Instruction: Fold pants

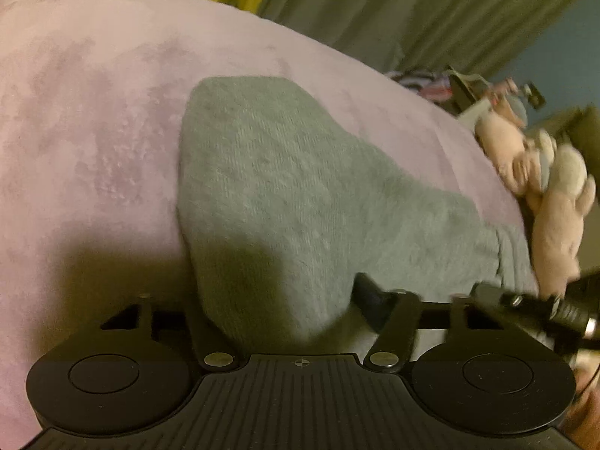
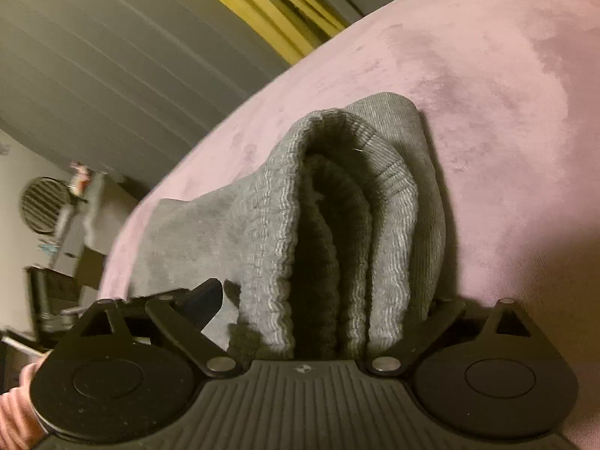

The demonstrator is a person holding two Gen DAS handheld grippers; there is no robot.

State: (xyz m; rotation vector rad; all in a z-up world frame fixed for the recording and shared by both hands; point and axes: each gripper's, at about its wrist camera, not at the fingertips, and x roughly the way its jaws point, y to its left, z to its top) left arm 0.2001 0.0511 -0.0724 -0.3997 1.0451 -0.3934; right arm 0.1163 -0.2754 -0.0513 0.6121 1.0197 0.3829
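Grey knit pants [image 1: 285, 187] lie on a pink plush bed cover [image 1: 93, 93]. In the left wrist view my left gripper [image 1: 277, 300] is shut on a folded edge of the pants, which drapes over its left finger and hides it. In the right wrist view my right gripper [image 2: 326, 311] is shut on the ribbed waistband [image 2: 337, 225] of the pants, which bunches in thick folds between the fingers. The other gripper's dark tip [image 2: 204, 300] shows at the left.
Pink and grey stuffed toys [image 1: 540, 187] lie at the bed's right edge. Grey and yellow curtains [image 2: 131, 48] hang behind the bed. A fan and cluttered furniture [image 2: 48, 206] stand beyond the bed. My pink sleeve [image 2: 15, 405] shows at lower left.
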